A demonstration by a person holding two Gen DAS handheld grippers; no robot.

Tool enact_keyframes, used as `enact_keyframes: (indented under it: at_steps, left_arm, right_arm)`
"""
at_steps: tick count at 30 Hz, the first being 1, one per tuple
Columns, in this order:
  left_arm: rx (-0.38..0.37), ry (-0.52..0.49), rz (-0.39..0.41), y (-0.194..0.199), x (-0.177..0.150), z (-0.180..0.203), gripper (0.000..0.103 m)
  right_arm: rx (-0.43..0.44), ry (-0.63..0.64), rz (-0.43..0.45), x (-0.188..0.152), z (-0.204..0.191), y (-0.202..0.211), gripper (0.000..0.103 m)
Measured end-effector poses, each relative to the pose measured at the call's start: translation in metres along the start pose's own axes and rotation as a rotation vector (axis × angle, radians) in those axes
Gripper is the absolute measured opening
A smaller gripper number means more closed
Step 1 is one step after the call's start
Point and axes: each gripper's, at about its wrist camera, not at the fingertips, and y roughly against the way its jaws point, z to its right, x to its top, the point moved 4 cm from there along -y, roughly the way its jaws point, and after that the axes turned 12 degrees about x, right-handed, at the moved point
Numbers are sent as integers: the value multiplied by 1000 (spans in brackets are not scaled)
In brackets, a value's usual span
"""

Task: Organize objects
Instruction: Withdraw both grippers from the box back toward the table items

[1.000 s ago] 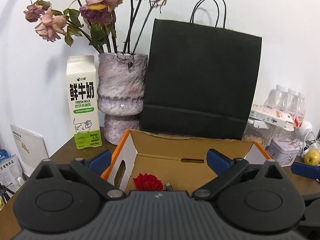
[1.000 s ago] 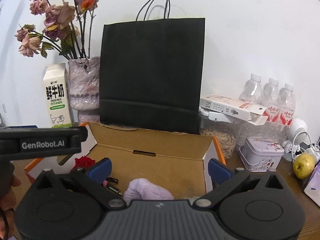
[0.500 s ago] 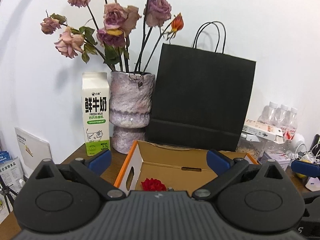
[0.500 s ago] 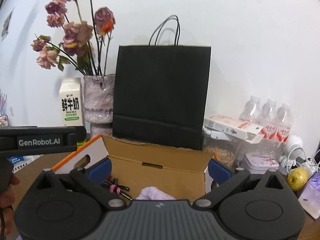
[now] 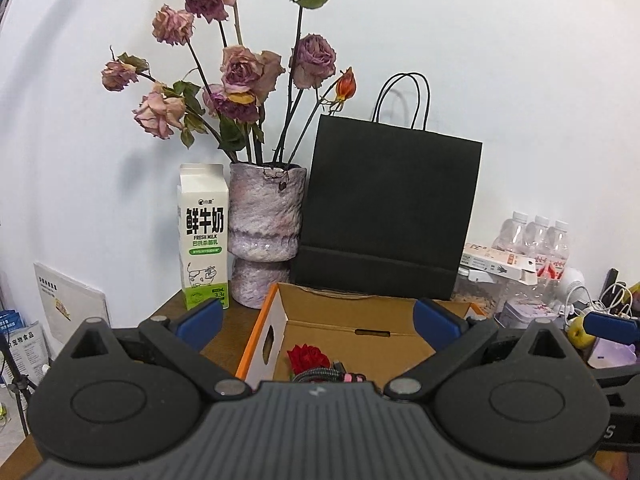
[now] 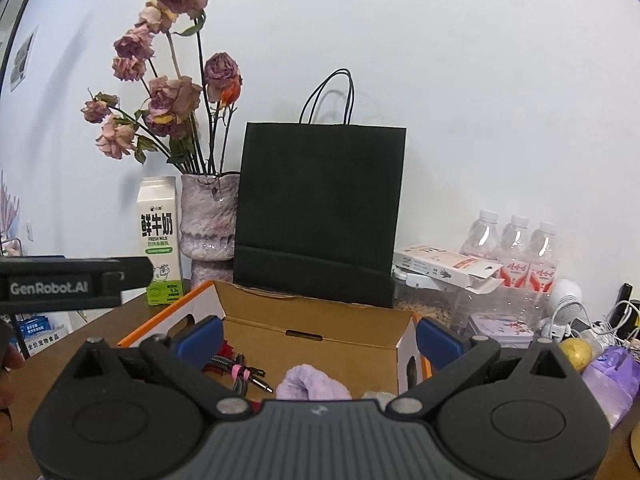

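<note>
An open cardboard box (image 5: 352,318) with orange edges lies on the brown table in front of a black paper bag (image 5: 388,216). Inside it are a red rose (image 5: 308,358), a bundled cable (image 6: 240,372) and a lilac cloth (image 6: 312,384). My left gripper (image 5: 318,322) hovers open above the box's near left part, nothing between its blue pads. Over the near side of the same box (image 6: 312,326), my right gripper (image 6: 318,342) is open and holds nothing. The left gripper's body (image 6: 72,284) shows at the left edge of the right wrist view.
A milk carton (image 5: 204,240) and a vase of dried roses (image 5: 264,220) stand left of the bag. Right of the box are water bottles (image 6: 516,244), a flat white carton (image 6: 444,266), a tin (image 6: 502,326), a yellow fruit (image 6: 576,354) and a purple packet (image 6: 612,372).
Both grippers have risen and drawn back from the box, which now sits lower and smaller in each view. Both stay open, and the box's contents have not moved.
</note>
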Motion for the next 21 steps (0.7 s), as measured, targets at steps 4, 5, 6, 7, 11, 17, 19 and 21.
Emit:
enact_keyframes:
  at_steps: [4,5,6,7,11,17,19,21]
  left_arm:
    - [-4,-8,1,15,-4,-3,103]
    - [-4,-9,1,20,-5,-5,103]
    - [-5,-9,2,23,-6,-6,103]
    - [-6,-9,2,27,-6,-7,103]
    - [-8,-10,3,41,-9,-12,103]
    - [-19,-21,1,61,-16,-19,103]
    - [-23,-18,-2,68,-20,-23,103]
    - [-26,-19,-11,72,-24,-25,103]
  right_arm:
    - [-3,-3,6,-5,-2,16,103]
    - [-4,-3,7,-6,-3,20,103]
    - [-5,-3,8,-7,-4,24,103]
    - [-5,-4,9,-9,-5,28,103]
    - [-5,-8,7,-15,-8,44,103]
    - [-2,-6,7,-23,-15,67,103]
    - [0,-7,10,-28,-18,75,103]
    - [1,-14,8,-34,-20,81,103]
